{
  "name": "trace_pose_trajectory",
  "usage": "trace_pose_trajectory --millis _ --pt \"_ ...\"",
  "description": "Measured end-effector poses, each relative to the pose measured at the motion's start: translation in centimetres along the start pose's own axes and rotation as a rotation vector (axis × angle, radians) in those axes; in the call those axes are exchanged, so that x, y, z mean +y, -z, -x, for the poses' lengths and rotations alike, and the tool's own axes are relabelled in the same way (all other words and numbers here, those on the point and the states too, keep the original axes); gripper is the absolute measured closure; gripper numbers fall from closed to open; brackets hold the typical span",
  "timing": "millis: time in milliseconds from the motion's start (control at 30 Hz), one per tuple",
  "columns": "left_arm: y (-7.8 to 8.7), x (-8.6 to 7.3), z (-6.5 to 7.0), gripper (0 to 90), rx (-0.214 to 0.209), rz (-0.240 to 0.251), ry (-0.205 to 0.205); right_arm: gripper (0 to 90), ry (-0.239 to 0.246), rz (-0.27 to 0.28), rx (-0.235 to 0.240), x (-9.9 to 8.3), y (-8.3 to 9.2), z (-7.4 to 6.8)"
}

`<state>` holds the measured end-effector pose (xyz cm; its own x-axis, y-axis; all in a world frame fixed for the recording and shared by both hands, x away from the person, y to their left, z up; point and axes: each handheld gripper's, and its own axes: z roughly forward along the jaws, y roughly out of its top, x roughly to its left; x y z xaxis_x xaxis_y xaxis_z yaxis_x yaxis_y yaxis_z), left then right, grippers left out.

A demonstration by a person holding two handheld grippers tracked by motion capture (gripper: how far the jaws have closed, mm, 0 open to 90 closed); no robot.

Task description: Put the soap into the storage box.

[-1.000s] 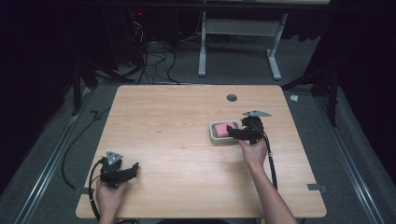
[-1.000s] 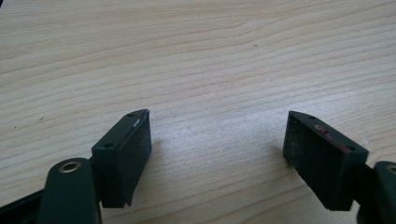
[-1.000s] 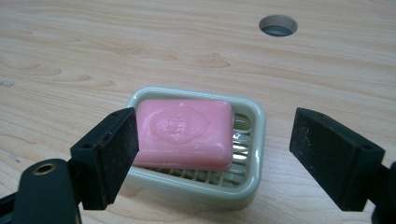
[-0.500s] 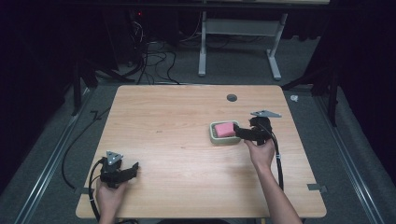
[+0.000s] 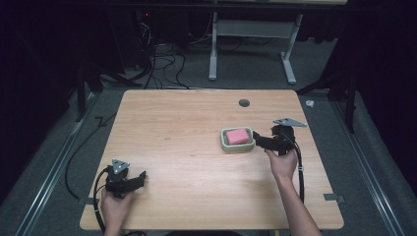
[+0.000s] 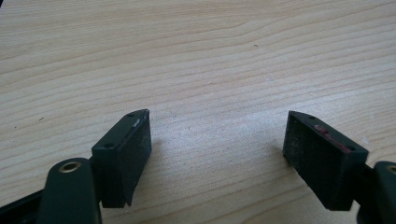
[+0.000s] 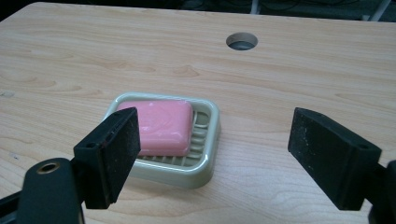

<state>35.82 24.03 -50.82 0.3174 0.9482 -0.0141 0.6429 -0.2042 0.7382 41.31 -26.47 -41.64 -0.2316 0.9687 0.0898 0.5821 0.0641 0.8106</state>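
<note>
My right tongs [image 7: 212, 154] gape wide just beside the dish [image 7: 205, 165], which holds the soap [image 7: 161, 125]. My left tongs [image 6: 217, 156] are spread too, far from the dish.

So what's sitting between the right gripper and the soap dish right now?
Nothing: in the high view only bare wooden table separates the right gripper, jaws open, from the soap dish holding the pink soap.

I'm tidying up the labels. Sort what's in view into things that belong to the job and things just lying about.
Belongs to the job:
pink soap
soap dish, holding the soap
right gripper, open, beside the dish

Just lying about:
left gripper, open over bare wood
round hole in the table
</note>
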Motion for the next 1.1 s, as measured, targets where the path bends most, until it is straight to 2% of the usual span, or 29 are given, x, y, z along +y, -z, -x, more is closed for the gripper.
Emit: trace_pose_trajectory --millis 1100 --pt "0.0 0.0 0.0 24.0 0.0 0.0 0.0 18.3 -0.035 0.028 -0.025 -2.3 3.4 2.5"
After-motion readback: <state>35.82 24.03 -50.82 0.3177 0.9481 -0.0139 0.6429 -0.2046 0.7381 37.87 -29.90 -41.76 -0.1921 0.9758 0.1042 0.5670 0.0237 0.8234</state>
